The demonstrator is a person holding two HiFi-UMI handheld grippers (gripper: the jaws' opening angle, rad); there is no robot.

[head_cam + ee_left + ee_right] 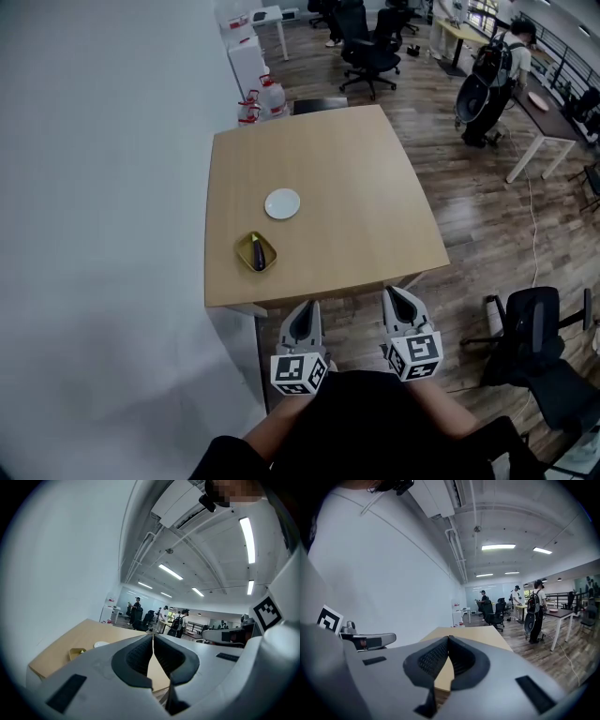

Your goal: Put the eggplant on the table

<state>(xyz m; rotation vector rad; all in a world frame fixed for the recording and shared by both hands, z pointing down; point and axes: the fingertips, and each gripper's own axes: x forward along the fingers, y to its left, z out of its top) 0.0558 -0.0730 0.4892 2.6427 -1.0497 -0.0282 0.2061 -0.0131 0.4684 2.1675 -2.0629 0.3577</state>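
Head view: left gripper [306,309] and right gripper [397,298] are held side by side just short of the table's near edge, the jaws of each pressed together on nothing. Square black-and-white markers are carried on their cubes. On the pale wood table [356,187] the eggplant [257,251] is seen lying in a yellow dish [243,244] near the left edge, with a white plate [282,203] just beyond. A white wall [94,187] is noted at left. Farther off are plank floor [469,216], jugs [272,94], black chairs [370,47] and a person [487,75] with a backpack.
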